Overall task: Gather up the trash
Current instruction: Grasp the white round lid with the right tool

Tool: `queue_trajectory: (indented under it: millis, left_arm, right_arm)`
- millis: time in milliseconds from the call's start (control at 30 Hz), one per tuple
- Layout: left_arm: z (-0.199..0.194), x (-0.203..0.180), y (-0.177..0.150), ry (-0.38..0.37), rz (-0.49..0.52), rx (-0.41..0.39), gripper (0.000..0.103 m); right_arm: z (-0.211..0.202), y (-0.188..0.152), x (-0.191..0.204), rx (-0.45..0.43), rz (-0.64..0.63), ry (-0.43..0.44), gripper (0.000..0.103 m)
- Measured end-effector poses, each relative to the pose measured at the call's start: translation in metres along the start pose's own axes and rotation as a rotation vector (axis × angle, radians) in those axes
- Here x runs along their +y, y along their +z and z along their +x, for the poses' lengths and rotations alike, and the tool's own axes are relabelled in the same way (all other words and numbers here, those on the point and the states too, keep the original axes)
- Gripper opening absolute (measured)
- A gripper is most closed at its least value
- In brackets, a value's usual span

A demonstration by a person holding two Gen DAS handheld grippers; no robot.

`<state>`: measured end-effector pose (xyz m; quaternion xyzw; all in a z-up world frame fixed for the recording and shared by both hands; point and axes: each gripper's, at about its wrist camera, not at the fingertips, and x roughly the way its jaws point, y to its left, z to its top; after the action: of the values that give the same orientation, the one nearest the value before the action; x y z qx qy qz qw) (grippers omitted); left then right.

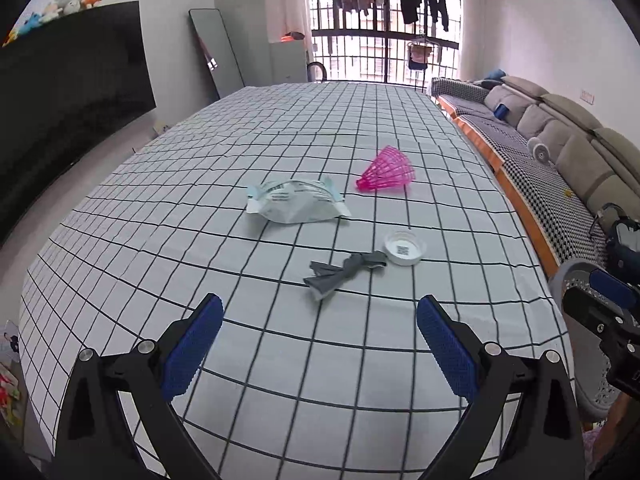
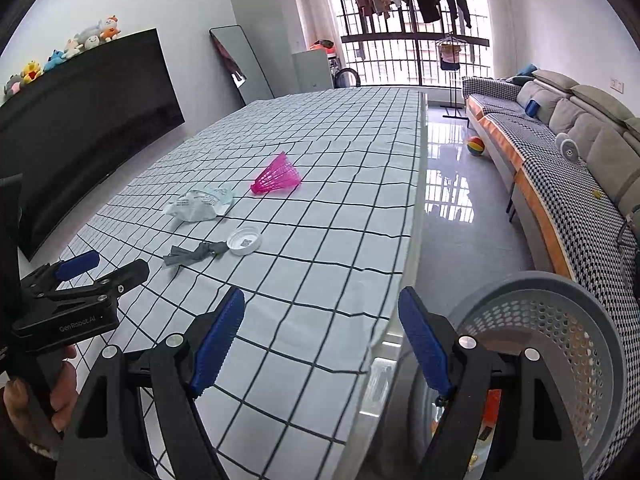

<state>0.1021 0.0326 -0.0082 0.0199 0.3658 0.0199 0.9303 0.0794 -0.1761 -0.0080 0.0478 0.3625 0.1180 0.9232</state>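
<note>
Four bits of trash lie on the checked table (image 1: 168, 216), all apart from both claws. A crumpled white packet (image 1: 296, 202) sits mid-table, with a pink plastic shuttlecock (image 1: 387, 170) beyond it to the right. Nearer, a knotted grey rag (image 1: 340, 270) lies just beside a white cap (image 1: 405, 247) on its right. The left claw (image 1: 320, 344) hovers released above the near table, nothing between its blue pads. The right claw (image 2: 322, 336) is also released, at the table's right edge, above a grey perforated basket (image 2: 560, 320) on the floor.
</note>
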Motion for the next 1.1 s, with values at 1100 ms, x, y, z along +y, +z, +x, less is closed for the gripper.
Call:
queue_trajectory:
  millis: [1100]
  left_arm:
    - [0.041,0.033,-0.002,-0.041,-0.096,0.066,0.096]
  right_arm:
    - [0.142,0.056,0.077,0.244,-0.263,-0.006,0.076]
